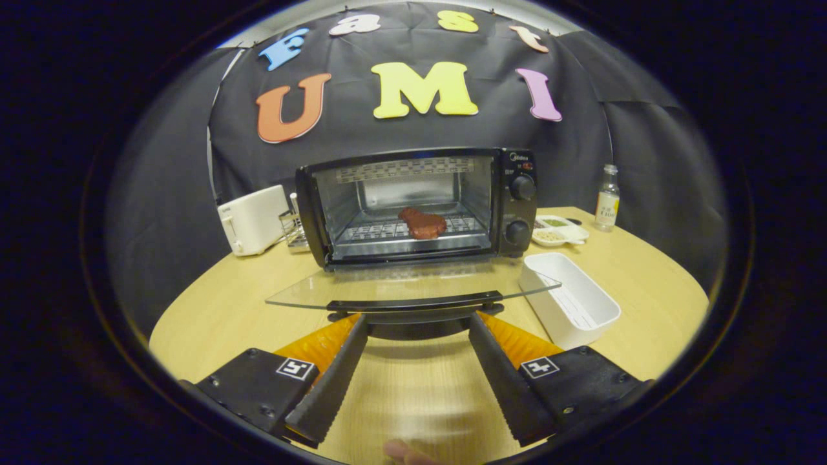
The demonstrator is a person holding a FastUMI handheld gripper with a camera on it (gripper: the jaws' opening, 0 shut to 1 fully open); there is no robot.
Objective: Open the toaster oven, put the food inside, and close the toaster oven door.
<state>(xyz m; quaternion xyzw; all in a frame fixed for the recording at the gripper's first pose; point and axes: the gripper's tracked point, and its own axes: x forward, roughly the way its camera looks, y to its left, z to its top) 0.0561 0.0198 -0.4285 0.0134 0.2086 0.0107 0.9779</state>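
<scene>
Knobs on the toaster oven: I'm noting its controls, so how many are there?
2. Both sit on the toaster oven panel right of the open door: upper knob, lower knob. The gripper is open, fingertips under the door handle.

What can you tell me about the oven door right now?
The door is a clear glass panel, folded fully down and lying flat over the table, hinged at the oven front. Its dark bar handle sits at the near edge, just at the open gripper fingertips, which flank it without clearly pressing.

Gripper [418, 318]: two long fingers [333, 374] with ribbed inner faces
Mounts: black blocks with screws
Markings: one square black-white tag on each block
</scene>
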